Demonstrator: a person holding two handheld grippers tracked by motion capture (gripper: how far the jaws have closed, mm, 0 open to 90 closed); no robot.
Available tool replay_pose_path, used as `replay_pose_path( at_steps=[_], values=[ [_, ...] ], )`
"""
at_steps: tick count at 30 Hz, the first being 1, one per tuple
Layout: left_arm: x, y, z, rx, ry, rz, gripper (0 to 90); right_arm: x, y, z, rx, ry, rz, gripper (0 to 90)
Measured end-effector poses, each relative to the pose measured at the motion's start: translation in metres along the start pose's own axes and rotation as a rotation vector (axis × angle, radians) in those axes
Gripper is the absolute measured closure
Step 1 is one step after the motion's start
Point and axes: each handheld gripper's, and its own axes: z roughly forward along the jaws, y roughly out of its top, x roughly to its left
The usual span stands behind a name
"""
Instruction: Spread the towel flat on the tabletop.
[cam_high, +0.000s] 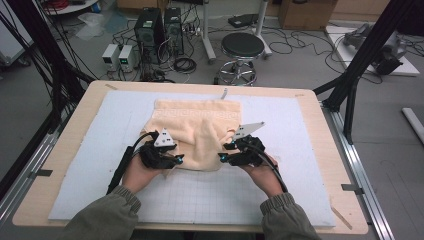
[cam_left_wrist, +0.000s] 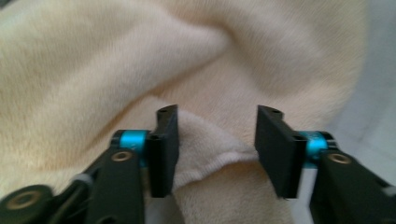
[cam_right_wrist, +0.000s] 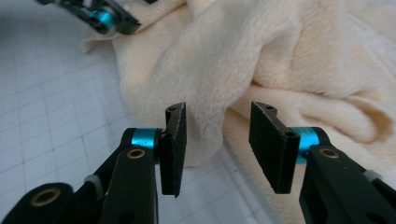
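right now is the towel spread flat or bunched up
Bunched up: the cream towel lies in thick rumpled folds on the white mat, its near edge doubled over.

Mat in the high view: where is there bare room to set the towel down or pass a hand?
Free: the white gridded mat between the forearms, its strip left of the cream towel, and the wider strip right of it. Crowded: the towel's near edge, where the left gripper and right gripper stand open around folds.
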Motion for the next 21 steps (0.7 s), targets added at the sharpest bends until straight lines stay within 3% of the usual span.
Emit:
replay_pose_path(
  at_steps=[1,2,3,7,11,14,16,18,20,21],
  values=[
    [0.001,-0.002,-0.003,-0.001,-0.002,-0.006,77.2,0.001,-0.001,0.005,0.006,0.017,-0.005,65.3],
    [0.002,-0.005,-0.007,-0.019,0.006,-0.010,77.2,0.001,-0.001,0.005,0.006,0.017,-0.005,65.3],
    [0.004,-0.007,-0.012,-0.028,0.012,-0.010,83.0,0.005,0.000,0.009,0.007,0.028,-0.020,75.2],
    [0.011,-0.020,-0.033,-0.031,0.047,-0.021,84.8,0.015,0.010,0.017,0.005,0.048,-0.067,81.7],
    [0.021,-0.036,-0.059,-0.051,0.096,-0.059,84.9,0.026,0.022,0.021,0.000,0.073,-0.090,81.7],
    [0.035,-0.052,-0.075,-0.040,0.140,-0.102,84.7,0.043,0.037,0.020,-0.059,0.160,-0.139,74.7],
    [0.046,-0.062,-0.081,-0.027,0.156,-0.153,84.4,0.045,0.039,0.017,-0.071,0.161,-0.146,72.6],
    [0.052,-0.068,-0.086,-0.048,0.158,-0.200,81.3,0.043,0.041,0.010,-0.096,0.153,-0.142,70.4],
    [0.050,-0.067,-0.090,-0.086,0.157,-0.196,71.7,0.031,0.035,0.004,-0.095,0.106,-0.104,68.4],
    [0.048,-0.065,-0.092,-0.094,0.162,-0.178,71.7,0.031,0.035,0.004,-0.095,0.106,-0.104,68.4]
  ],
)
